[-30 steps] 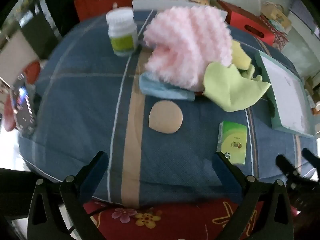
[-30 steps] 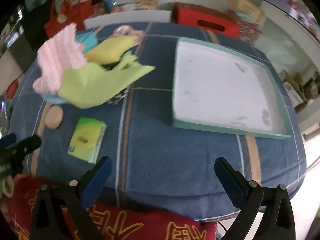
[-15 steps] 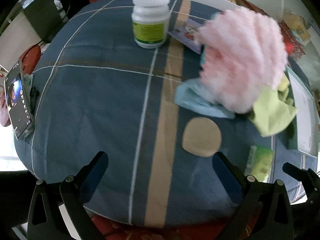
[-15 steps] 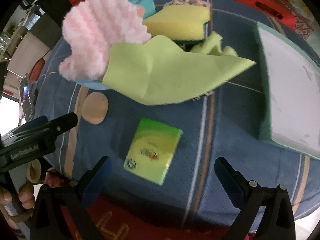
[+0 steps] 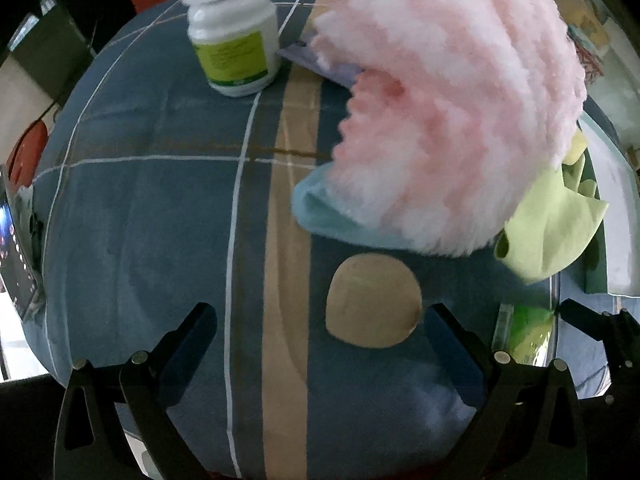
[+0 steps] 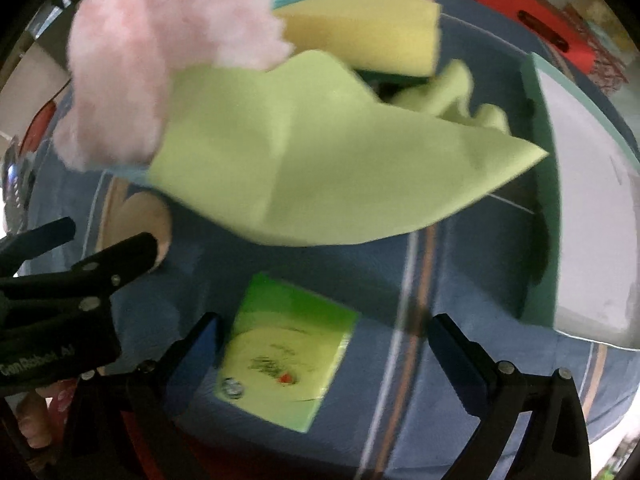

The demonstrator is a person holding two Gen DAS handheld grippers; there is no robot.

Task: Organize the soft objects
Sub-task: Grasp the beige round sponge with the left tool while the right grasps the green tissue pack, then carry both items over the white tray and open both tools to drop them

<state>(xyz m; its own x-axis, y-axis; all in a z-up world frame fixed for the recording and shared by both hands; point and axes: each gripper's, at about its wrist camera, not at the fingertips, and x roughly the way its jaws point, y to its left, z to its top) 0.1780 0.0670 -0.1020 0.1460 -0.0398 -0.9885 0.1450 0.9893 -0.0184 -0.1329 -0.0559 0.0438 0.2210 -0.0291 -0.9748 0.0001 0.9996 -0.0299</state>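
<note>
Both claws have moved closer to the pile since a second ago. Left claw (image 5: 316, 320) is spread, empty, before the tan round pad (image 5: 374, 300); right claw (image 6: 324, 332) is spread over the green packet (image 6: 286, 354). Pink fluffy cloth (image 5: 448, 120) fills upper right, above the green cloth (image 6: 320, 160).

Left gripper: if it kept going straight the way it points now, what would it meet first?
Most likely the tan round pad, lying just ahead of the open left gripper toward its right finger. The pink fluffy cloth is farther back; depth is uncertain.

3 cloths (image 5: 452, 96), 1 sponge (image 6: 360, 36), 1 btl (image 5: 232, 36)
</note>
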